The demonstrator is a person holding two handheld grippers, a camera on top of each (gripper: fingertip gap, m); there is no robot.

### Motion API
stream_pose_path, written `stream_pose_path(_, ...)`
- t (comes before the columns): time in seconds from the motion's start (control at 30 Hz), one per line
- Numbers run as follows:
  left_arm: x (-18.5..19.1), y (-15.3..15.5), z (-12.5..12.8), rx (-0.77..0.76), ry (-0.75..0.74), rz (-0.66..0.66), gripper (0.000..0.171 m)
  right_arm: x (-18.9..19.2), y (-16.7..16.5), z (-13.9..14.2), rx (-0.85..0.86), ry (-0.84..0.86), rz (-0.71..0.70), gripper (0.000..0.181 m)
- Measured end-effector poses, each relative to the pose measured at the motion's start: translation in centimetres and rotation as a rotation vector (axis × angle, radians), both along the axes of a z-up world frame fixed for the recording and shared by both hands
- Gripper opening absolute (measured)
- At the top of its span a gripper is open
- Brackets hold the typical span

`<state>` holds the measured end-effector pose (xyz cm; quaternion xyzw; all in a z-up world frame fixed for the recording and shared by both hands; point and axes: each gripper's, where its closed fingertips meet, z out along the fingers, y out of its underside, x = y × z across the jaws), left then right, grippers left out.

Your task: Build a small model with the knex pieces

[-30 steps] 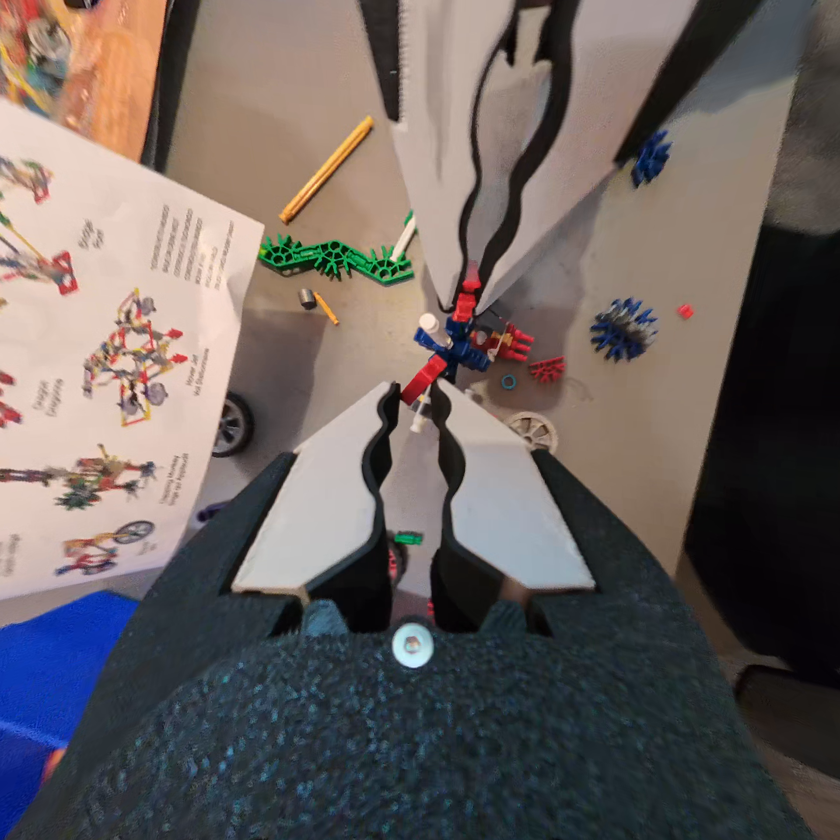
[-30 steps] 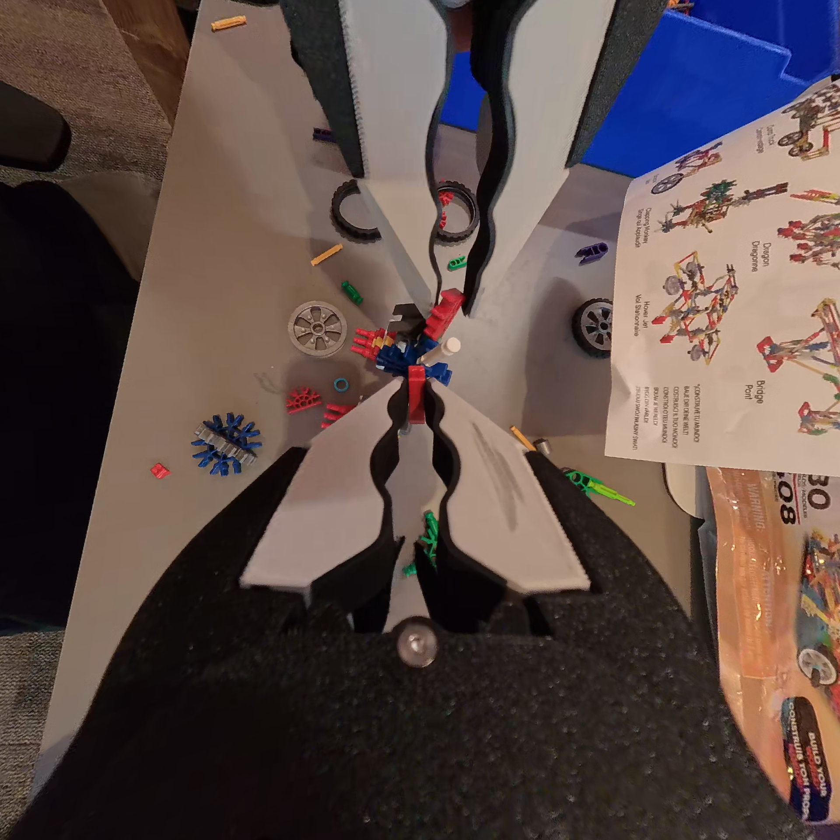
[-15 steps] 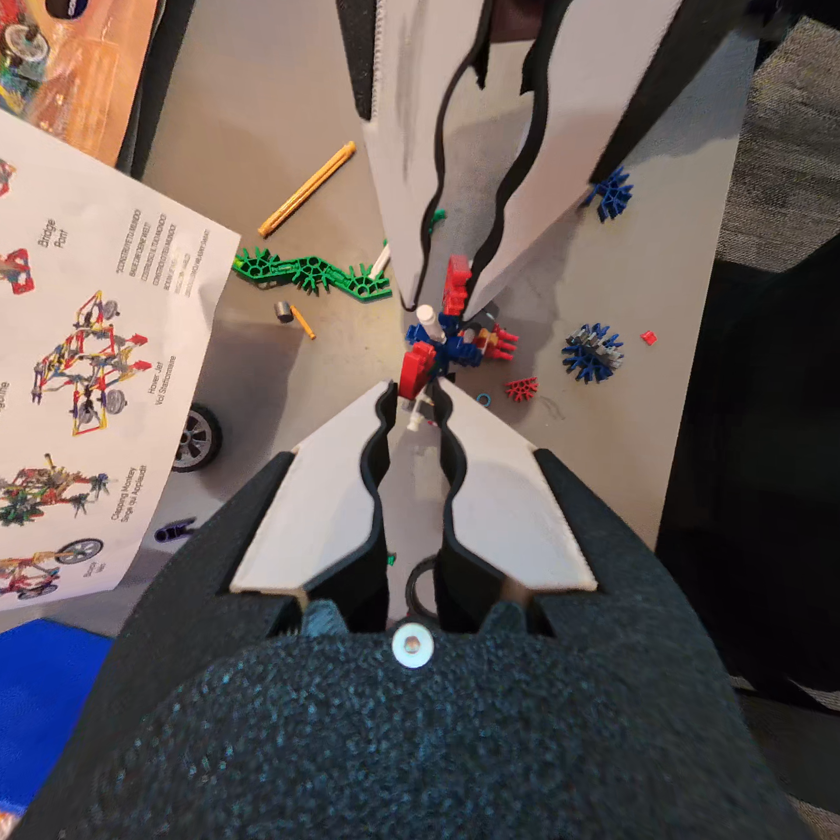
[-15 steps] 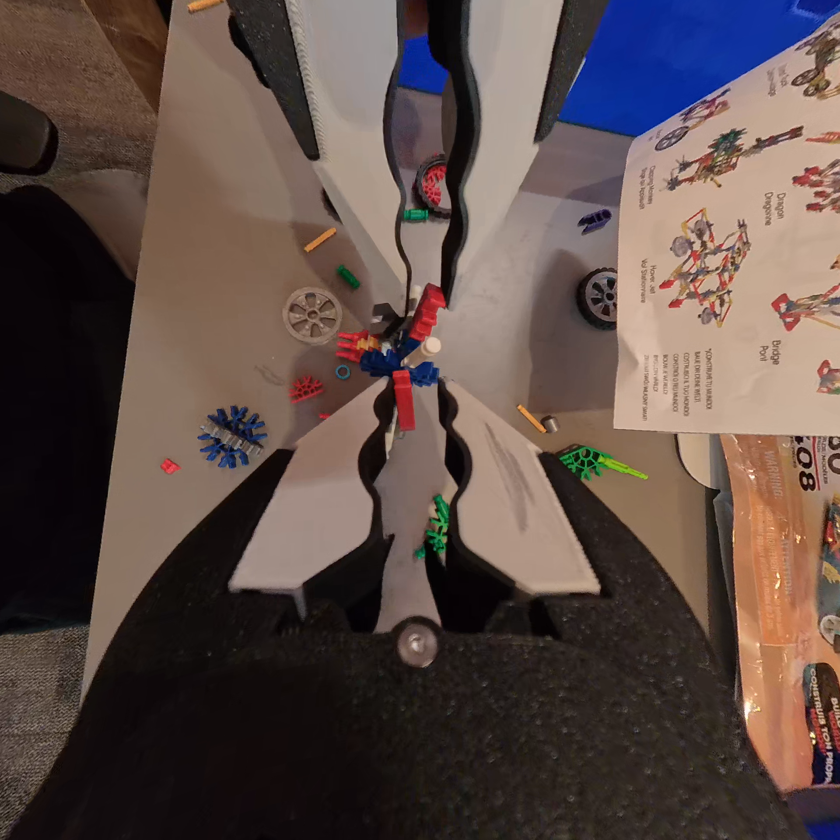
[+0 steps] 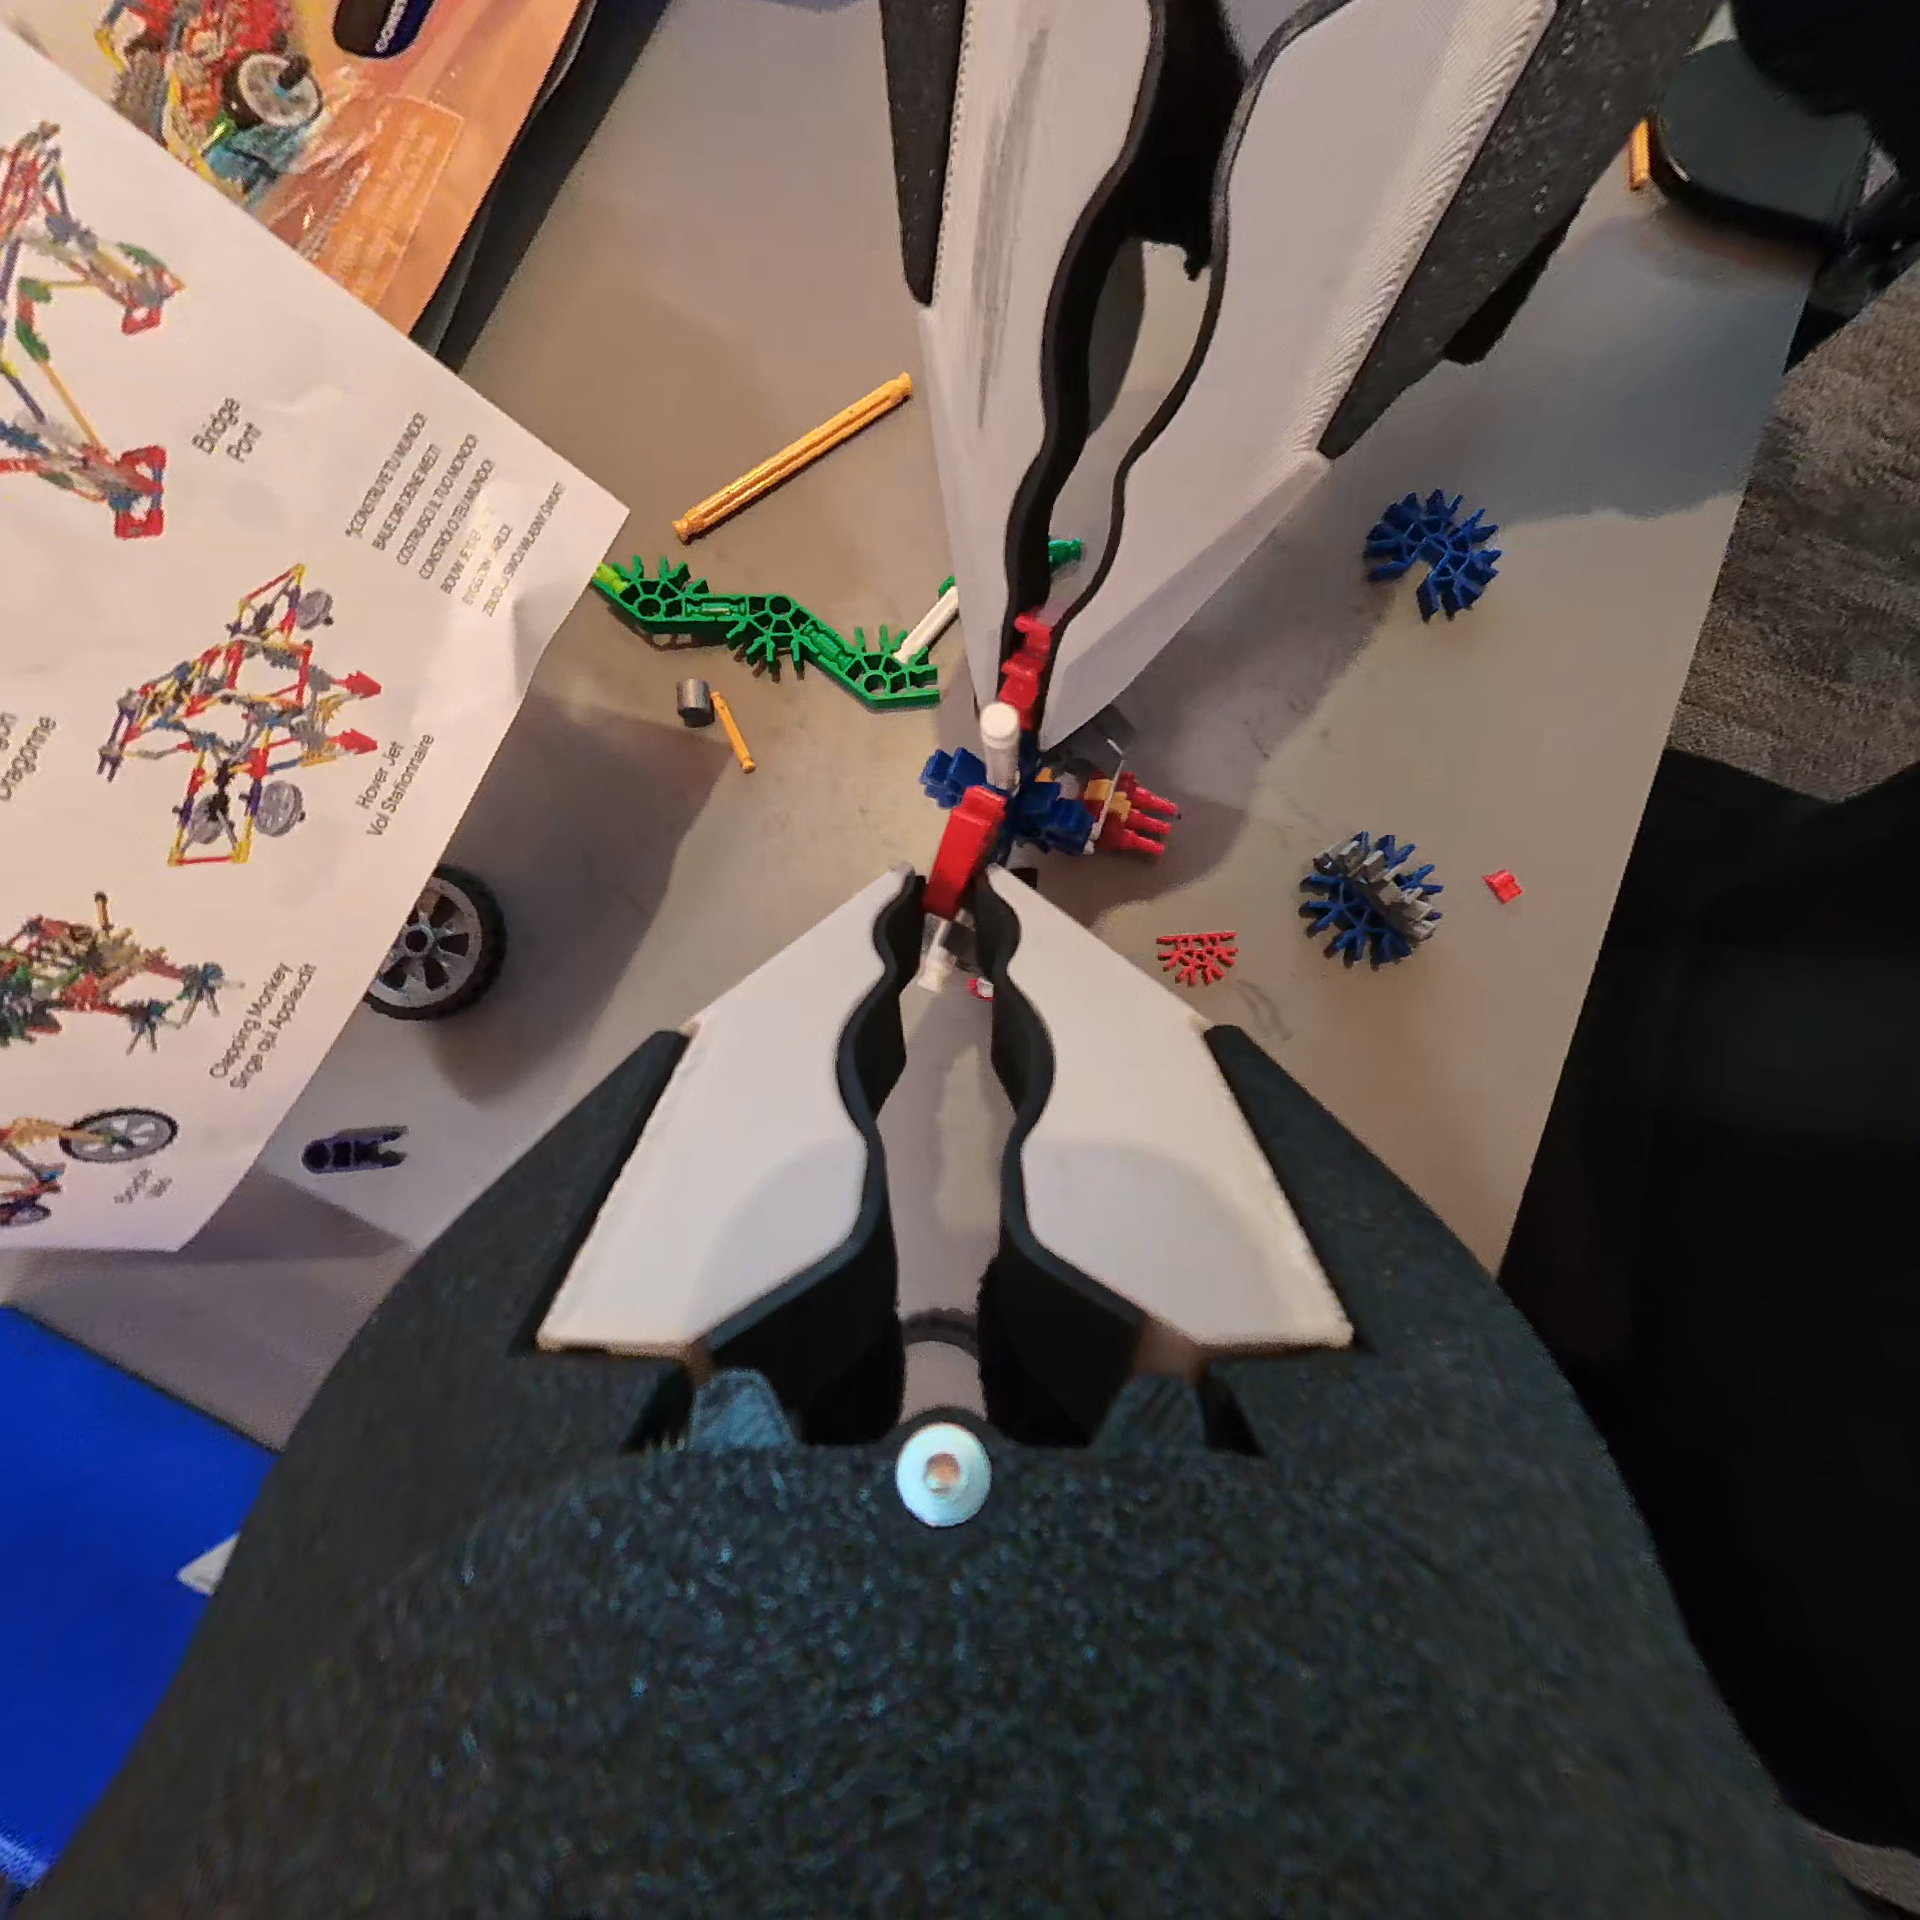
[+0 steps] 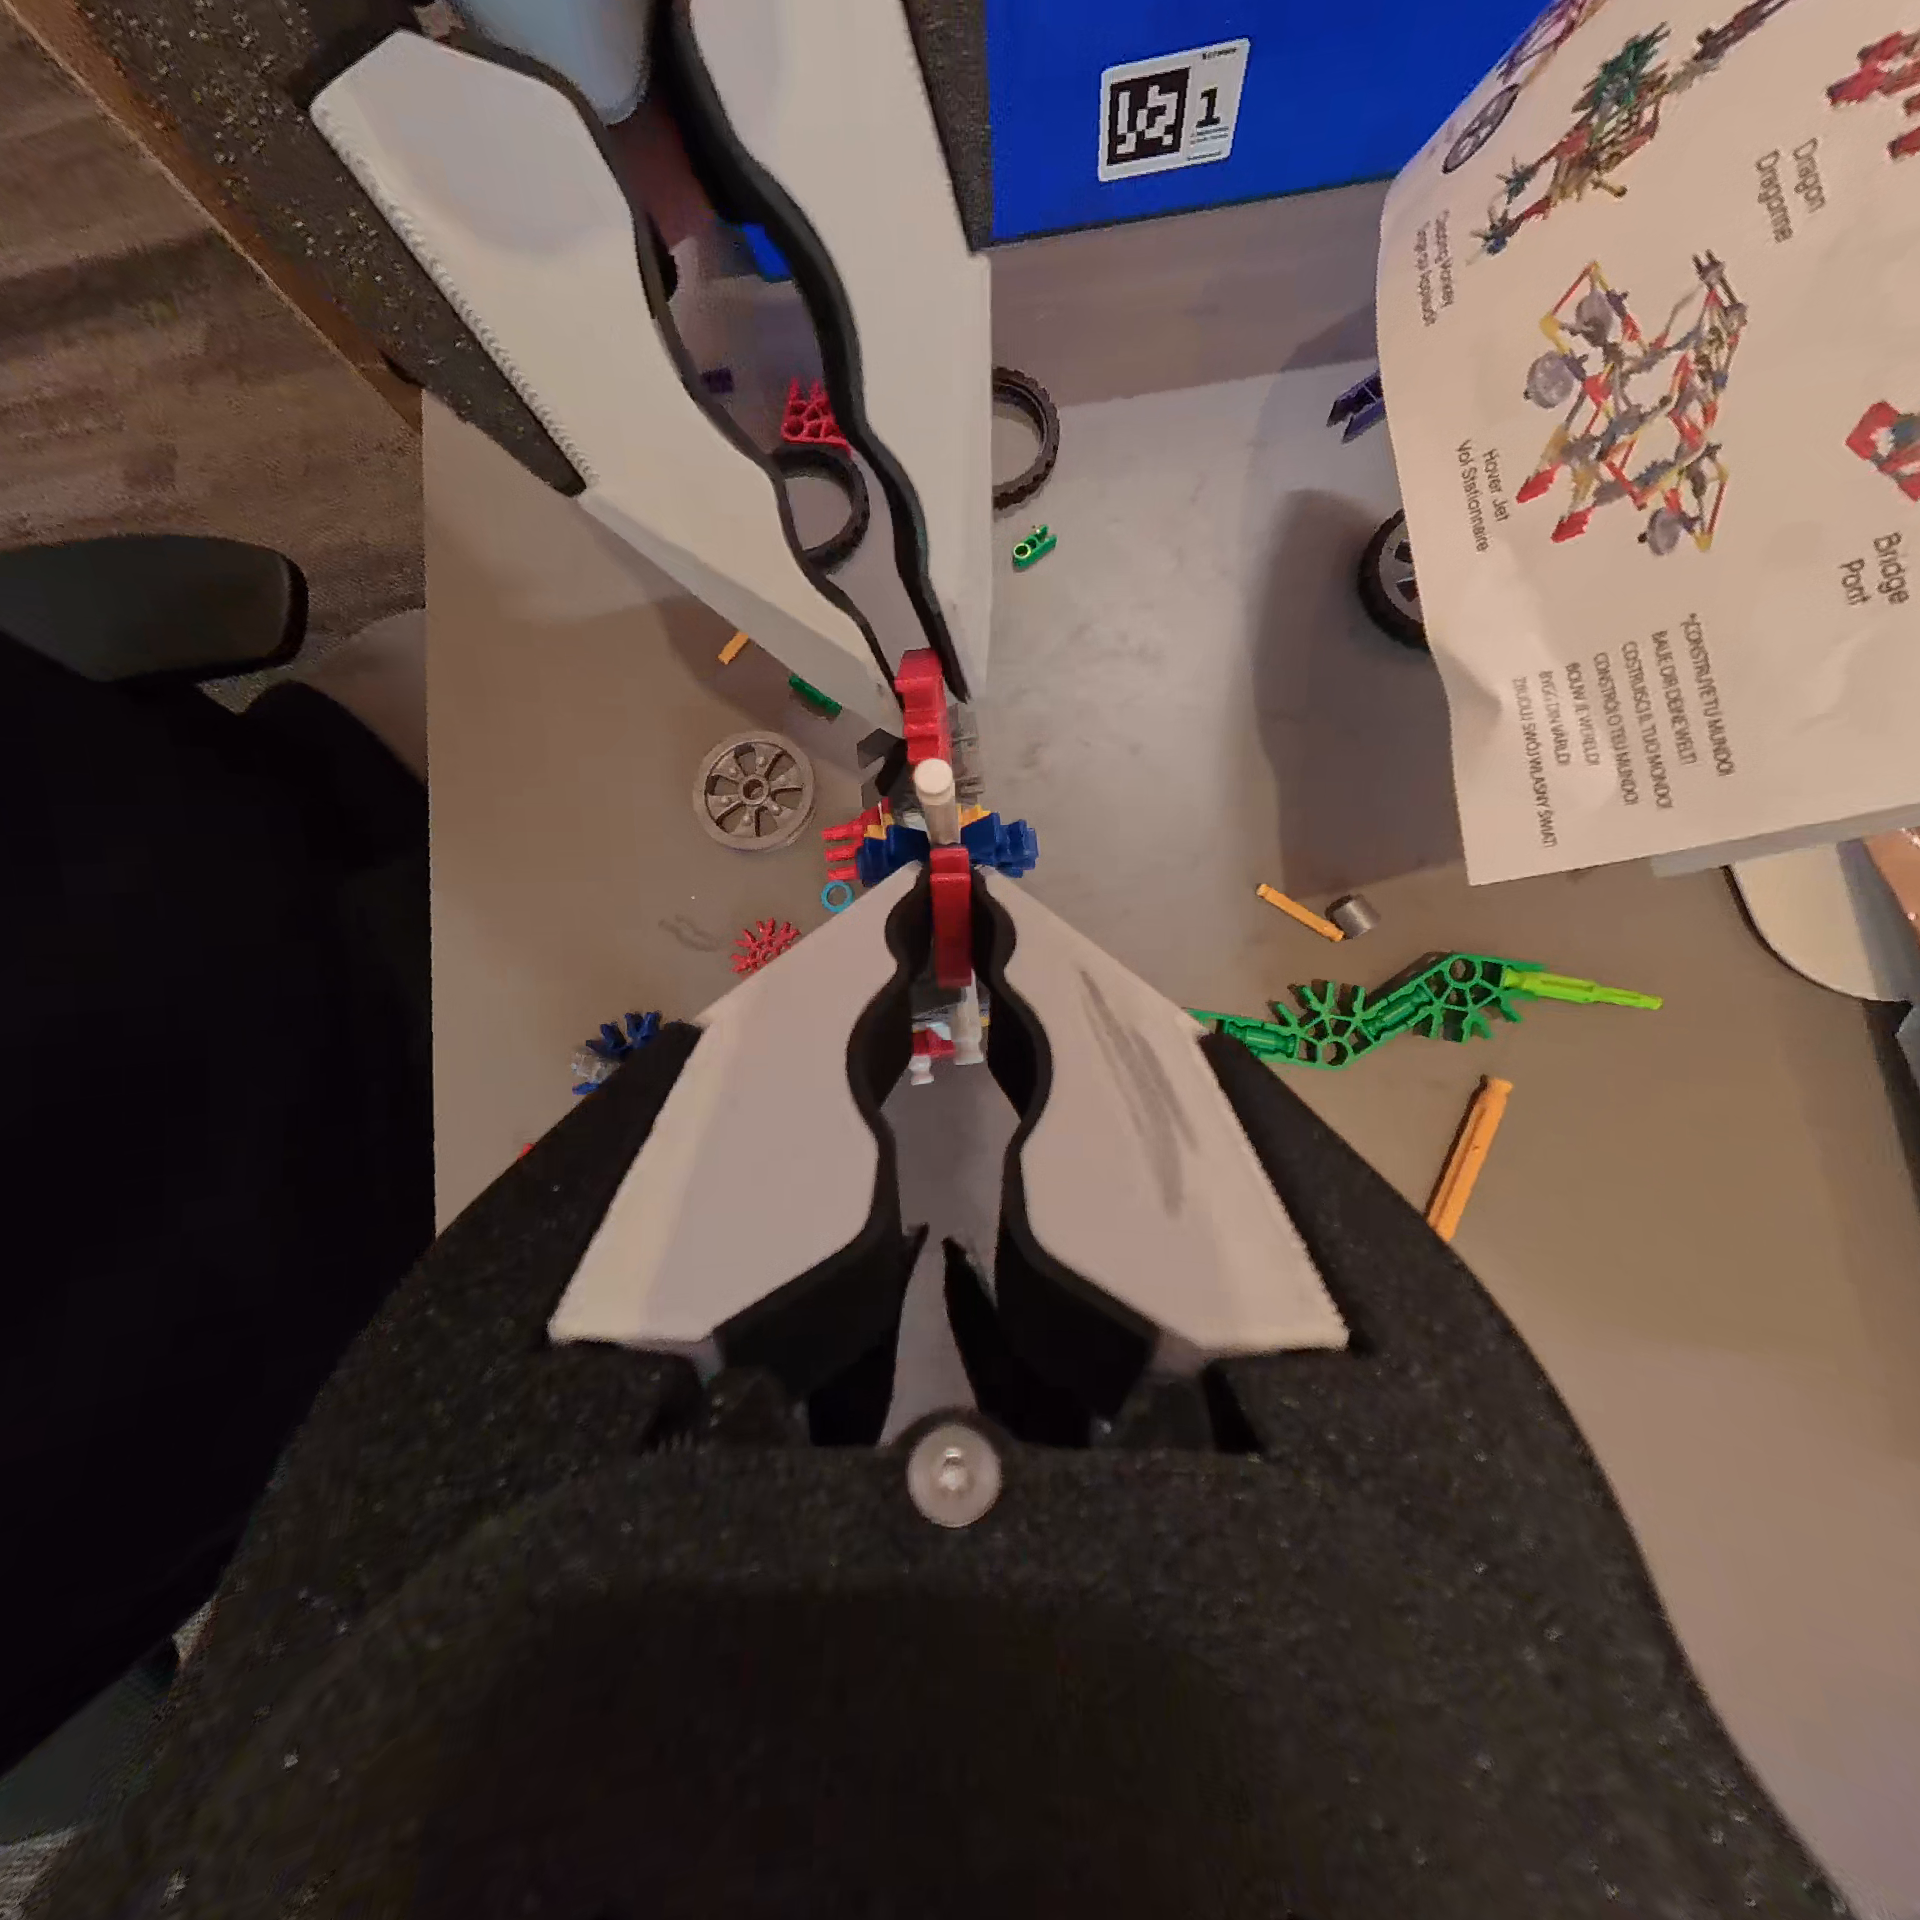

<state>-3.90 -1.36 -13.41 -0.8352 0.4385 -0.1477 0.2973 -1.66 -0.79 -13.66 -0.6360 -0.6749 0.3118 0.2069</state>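
A small assembly of red connectors, a blue connector [image 5: 961, 774] and a white rod [image 5: 1000, 743] hangs between both grippers, above the grey table [image 5: 727, 260]. My left gripper [image 5: 951, 894] is shut on one red connector [image 5: 961, 842]. The right gripper [image 5: 1023, 691] comes in from the top and is shut on the other red connector [image 5: 1023, 660]. In the right wrist view my right gripper [image 6: 951, 894] is shut on its red connector [image 6: 948, 920]. The left gripper [image 6: 930, 691] opposite holds the far red connector [image 6: 920, 707], with the white rod [image 6: 932, 800] between them.
Loose pieces lie on the table: a green connector chain [image 5: 769, 623], a yellow rod [image 5: 795, 457], a wheel [image 5: 436, 945], blue snowflake connectors [image 5: 1434, 551], a grey hub [image 6: 753, 790] and tyres [image 6: 1023, 436]. An instruction sheet [image 5: 260, 675] is at the left and a blue bin [image 6: 1351, 104] beyond. From the left gripper's tips to the grey hub [image 6: 753, 790] is close to 10 cm.
Both grippers have kept their grip and swung round together with the assembly. The table pieces have shifted in both views. The two red connectors now line up with the white rod.
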Motion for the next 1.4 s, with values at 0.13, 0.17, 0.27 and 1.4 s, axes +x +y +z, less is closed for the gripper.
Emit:
stream_pose_path(0.13,-0.1,0.1,0.0,-0.001,-0.01,0.024,0.009,-0.1,0.0,0.0,-0.013,-0.002,-0.027,0.005)
stream_pose_path(0.17,-0.2,0.1,0.0,0.006,-0.008,0.022,0.009,-0.2,0.1,0.0,-0.01,0.002,-0.033,0.006)
stream_pose_path(0.27,0.2,0.0,0.1,0.025,-0.036,-0.025,0.021,-0.2,0.3,-0.1,0.029,0.014,-0.024,0.007)
stream_pose_path(1.4,1.9,-7.0,5.0,0.363,-0.588,-0.145,0.039,0.2,-7.9,4.2,0.083,0.457,0.103,0.011)
